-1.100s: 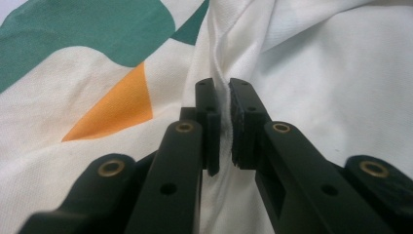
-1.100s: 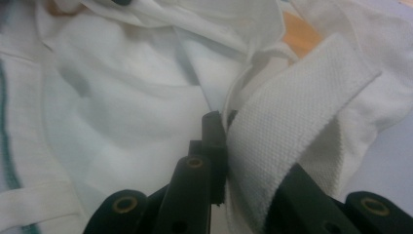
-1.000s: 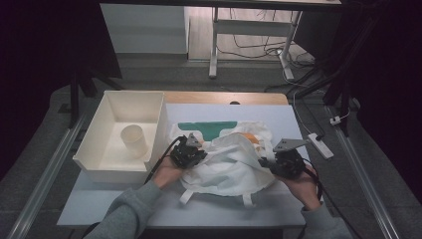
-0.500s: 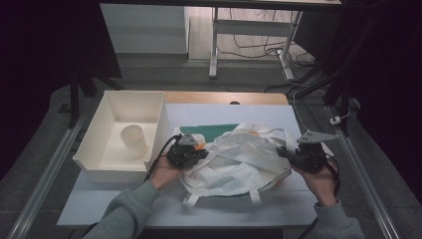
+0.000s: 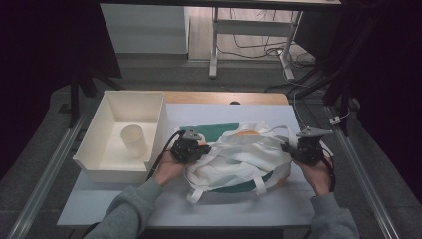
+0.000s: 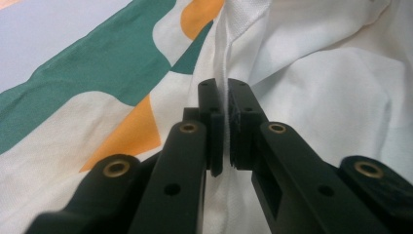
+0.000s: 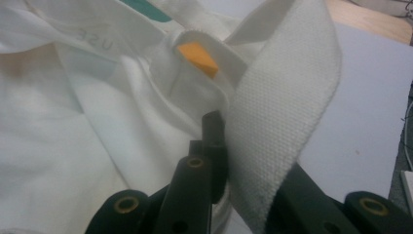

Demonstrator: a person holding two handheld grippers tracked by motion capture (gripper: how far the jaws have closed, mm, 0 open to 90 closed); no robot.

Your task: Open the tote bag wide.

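Looking along my right gripper (image 7: pixel 221 146), I see its jaws closed on the white cloth (image 7: pixel 63 146) of the bag, pinching a fold at its edge. A wide woven strap (image 7: pixel 282 112) loops up from between the jaws and hides most of one jaw. Just beyond the tips an orange patch (image 7: pixel 197 57) shows inside a fold, and a sliver of green (image 7: pixel 146 8) lies near the top. Faint printed digits (image 7: pixel 95 39) show on the cloth. The pale table (image 7: pixel 360 112) lies past the strap.

table (image 5: pixel 149 209), cloth bag (image 5: pixel 239 159), white bin (image 5: pixel 107 167)
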